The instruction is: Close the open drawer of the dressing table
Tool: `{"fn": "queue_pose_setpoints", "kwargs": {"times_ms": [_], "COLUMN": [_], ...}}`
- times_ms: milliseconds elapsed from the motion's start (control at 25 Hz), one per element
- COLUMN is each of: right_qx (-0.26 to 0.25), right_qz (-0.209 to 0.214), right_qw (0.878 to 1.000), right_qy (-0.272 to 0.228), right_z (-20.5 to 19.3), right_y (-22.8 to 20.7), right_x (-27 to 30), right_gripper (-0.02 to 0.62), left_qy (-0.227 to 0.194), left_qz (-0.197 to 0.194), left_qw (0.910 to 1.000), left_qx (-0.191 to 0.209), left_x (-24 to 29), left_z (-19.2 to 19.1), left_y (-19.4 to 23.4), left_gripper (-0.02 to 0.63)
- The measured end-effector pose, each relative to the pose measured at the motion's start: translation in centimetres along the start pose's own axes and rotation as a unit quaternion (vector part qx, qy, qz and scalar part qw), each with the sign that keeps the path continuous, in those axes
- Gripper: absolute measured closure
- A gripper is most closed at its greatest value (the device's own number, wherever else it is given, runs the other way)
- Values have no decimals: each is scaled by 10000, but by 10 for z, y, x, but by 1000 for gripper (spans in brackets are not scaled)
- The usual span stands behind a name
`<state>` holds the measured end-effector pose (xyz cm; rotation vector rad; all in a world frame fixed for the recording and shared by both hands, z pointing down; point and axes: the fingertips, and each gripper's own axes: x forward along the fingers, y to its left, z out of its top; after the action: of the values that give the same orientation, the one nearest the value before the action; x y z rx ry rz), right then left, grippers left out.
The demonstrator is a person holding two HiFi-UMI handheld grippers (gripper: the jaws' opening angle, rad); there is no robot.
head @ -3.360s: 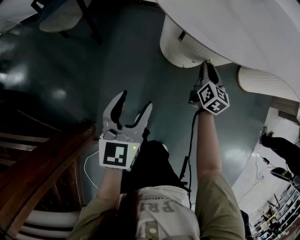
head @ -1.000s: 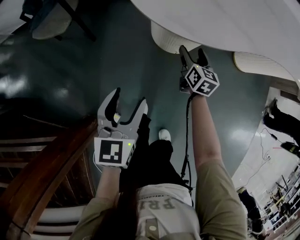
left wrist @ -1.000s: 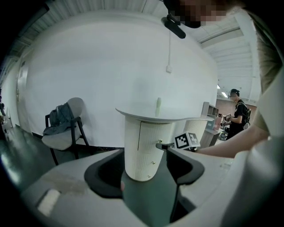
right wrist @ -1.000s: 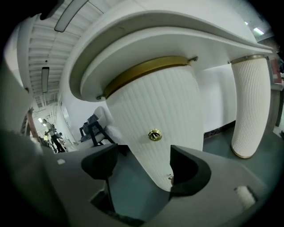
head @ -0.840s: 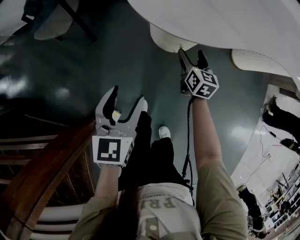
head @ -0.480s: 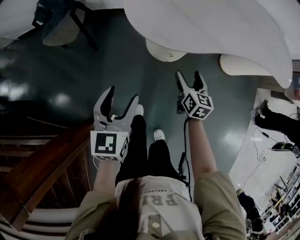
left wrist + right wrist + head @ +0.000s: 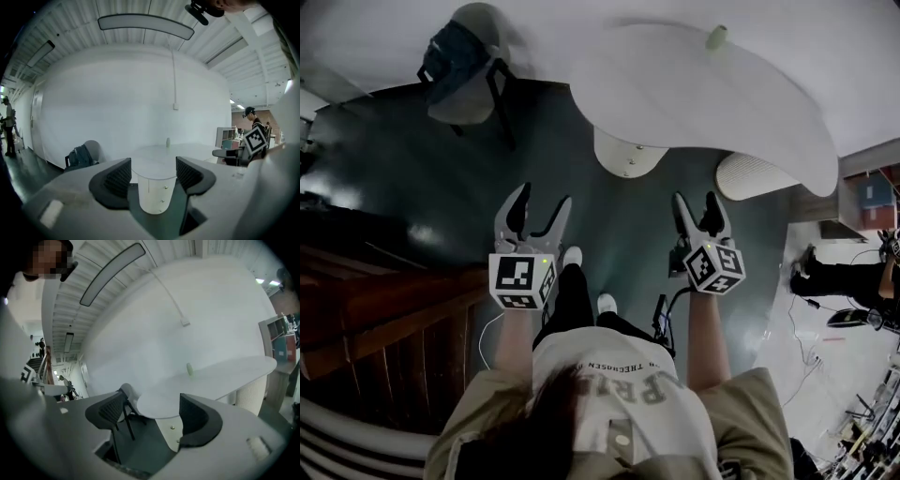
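The white dressing table (image 7: 703, 94) stands ahead with a rounded drawer unit (image 7: 622, 155) under its near edge. The unit's drawer fronts (image 7: 155, 190) look flush, with small knobs down the middle. My left gripper (image 7: 539, 202) hangs open over the dark floor, well short of the unit, with nothing between its fingers. My right gripper (image 7: 697, 202) is also open and empty, level with the left and clear of the table. In the left gripper view the left gripper (image 7: 153, 180) frames the unit. The right gripper (image 7: 152, 420) points at the table edge (image 7: 211, 380) and the unit (image 7: 172, 433).
A small pale bottle (image 7: 715, 37) stands on the table top. A chair with a dark backpack (image 7: 461, 64) is at the far left. A ribbed white unit (image 7: 752, 174) sits under the table's right side. Wooden stair rails (image 7: 384, 309) run along my left. A person (image 7: 839, 277) is at the right.
The right gripper, earlier up against the drawer unit, has drawn back from it. Both grippers and my view have moved away from the table, and the unit now sits under the table top.
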<state>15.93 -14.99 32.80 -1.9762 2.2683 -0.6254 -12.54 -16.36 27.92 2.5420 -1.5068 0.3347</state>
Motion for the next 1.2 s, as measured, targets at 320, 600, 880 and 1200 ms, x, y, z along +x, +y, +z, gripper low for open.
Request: {"fn": "queue_pose_setpoints", "kwargs": {"times_ms": [320, 600, 880, 1200], "right_qx": [-514, -989, -1291, -1512], "right_qz": [-39, 283, 190, 86], "right_qw": [9954, 9905, 9873, 9835], "right_qy": [-809, -908, -906, -988], "right_z": [73, 87, 87, 91], "right_y": [35, 75, 96, 103], "right_x": [-84, -111, -118, -122], "right_gripper": [301, 368, 435, 541], "left_qy": [-576, -764, -872, -1071], "left_qz": [16, -165, -354, -492], "left_qw": [9983, 9961, 9945, 9916], "left_qx": [128, 403, 460, 531], "left_x": [-49, -62, -62, -60], "left_z": [46, 63, 66, 70], "left_y": [-19, -42, -62, -81], "left_gripper": [294, 333, 410, 491]}}
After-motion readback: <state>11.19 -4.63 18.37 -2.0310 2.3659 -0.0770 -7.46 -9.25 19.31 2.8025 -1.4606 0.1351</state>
